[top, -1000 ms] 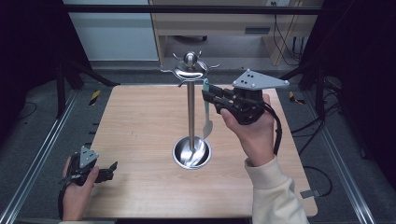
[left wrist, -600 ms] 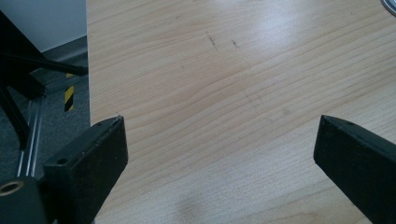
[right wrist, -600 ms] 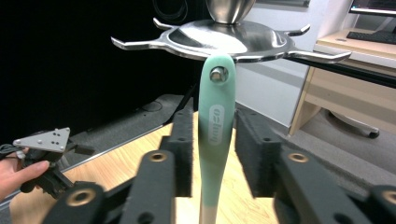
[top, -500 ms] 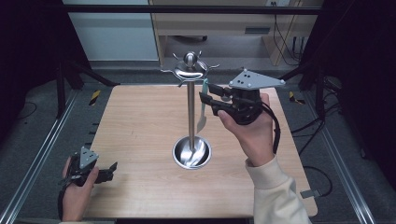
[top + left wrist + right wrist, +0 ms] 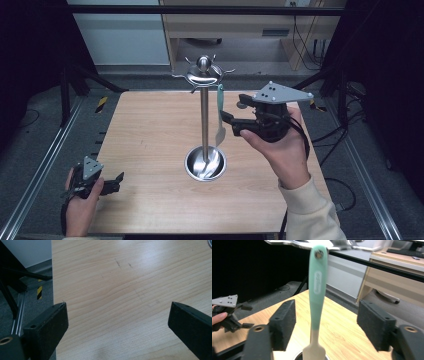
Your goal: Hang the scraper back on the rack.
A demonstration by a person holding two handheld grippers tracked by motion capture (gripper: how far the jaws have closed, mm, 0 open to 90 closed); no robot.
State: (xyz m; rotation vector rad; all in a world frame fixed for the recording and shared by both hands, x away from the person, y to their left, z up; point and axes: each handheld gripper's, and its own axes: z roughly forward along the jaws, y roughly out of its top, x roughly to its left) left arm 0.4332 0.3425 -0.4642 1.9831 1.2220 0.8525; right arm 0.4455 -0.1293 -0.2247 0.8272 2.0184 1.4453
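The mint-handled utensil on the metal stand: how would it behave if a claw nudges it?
The utensil hangs from a hook through a hole in its handle, so it would probably swing freely. It looks thin, likely light. The stand is tall on a small round base, so a hard push might tip it.

The stand rises from the middle of the table. The spatula hangs from a hook at its top, on its right side (blade above the base). 1 gripper, the left gripper, sits at the table's near left corner; the right gripper is just right of the spatula.
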